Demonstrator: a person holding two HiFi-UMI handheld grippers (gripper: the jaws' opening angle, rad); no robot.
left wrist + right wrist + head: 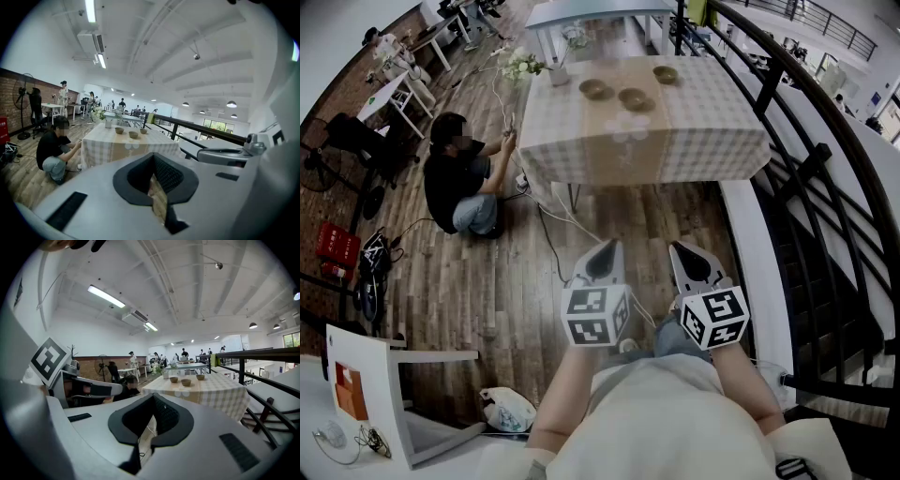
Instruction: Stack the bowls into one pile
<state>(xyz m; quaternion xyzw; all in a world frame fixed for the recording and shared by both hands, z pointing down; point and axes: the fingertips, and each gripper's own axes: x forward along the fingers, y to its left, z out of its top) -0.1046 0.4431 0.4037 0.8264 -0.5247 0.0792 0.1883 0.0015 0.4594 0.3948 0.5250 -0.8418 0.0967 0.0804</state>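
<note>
You hold both grippers low in front of your body, over the wooden floor (516, 281) and well apart from the table (703, 141). The left gripper (607, 244) has its jaws pressed together at the tips, with only the dark padded hollow and a thin slit between them and nothing in that gap. The right gripper (678, 246) is the same: tips together, hollow empty. The marker cubes (595, 314) cover your hands in the head view, so only your forearms show behind them. In each gripper view the grey body fills the lower half and cuts off the floor just ahead. The three bowls (632, 97) stand on the table's checked cloth (581, 141), each apart from the others and none stacked: one to the left (592, 89), one in the middle, and one further back to the right (665, 74). They are too small to tell whether anything lies in them. A vase (558, 75) of pale flowers stands near the table's far left corner. The cloth hangs low and hides most of the table's legs. A person (455, 183) crouches at the table's left side, one hand reaching toward its edge. A dark railing (806, 169) runs along the right, its lower end cut off by the frame.
</note>
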